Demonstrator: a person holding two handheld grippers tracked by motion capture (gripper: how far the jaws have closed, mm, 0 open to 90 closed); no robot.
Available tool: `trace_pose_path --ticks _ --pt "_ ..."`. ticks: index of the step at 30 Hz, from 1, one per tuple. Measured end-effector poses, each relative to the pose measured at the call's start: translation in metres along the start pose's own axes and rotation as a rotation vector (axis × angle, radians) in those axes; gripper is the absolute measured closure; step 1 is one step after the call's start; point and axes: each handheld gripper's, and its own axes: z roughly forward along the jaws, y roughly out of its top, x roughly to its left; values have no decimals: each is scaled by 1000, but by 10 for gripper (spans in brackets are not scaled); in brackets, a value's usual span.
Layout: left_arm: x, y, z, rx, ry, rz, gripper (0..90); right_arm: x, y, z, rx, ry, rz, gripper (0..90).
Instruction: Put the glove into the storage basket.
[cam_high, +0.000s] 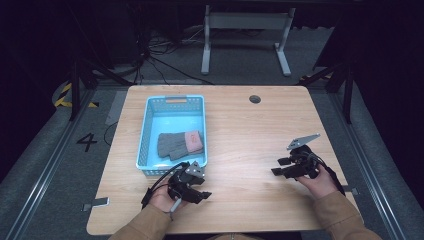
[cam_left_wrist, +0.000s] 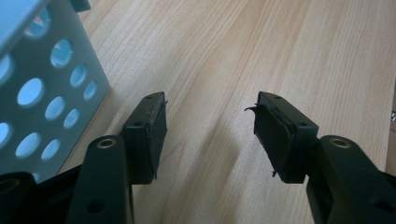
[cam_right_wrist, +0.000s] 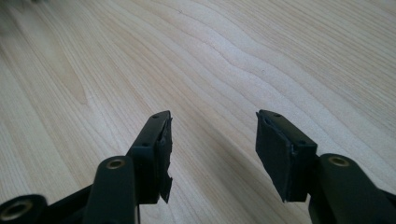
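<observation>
From above, my wooden table (cam_high: 240, 150) sits on grey floor in a dark room, a white table frame (cam_high: 245, 35) at twelve o'clock. The blue basket (cam_high: 145, 135) holds grey gloves (cam_high: 175, 145) (one cuff pink) at ten o'clock. My left gripper (cam_high: 197, 192) rests at seven o'clock just beside the basket; my right gripper (cam_high: 280, 166) at four o'clock.

My left gripper view: jaws spread, nothing between, the basket's perforated wall (cam_left_wrist: 42, 102) at nine o'clock.

My right gripper view: jaws released over bare woodgrain (cam_right_wrist: 210, 56).
</observation>
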Motion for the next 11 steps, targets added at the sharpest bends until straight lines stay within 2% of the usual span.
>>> trace_pose_path --ticks 4,11 --pt "-1 1 1 12 1 6 440 0 0 0 0 1 0 462" --pt "0 -1 -2 4 4 -2 422 0 1 1 -4 -1 1 462"
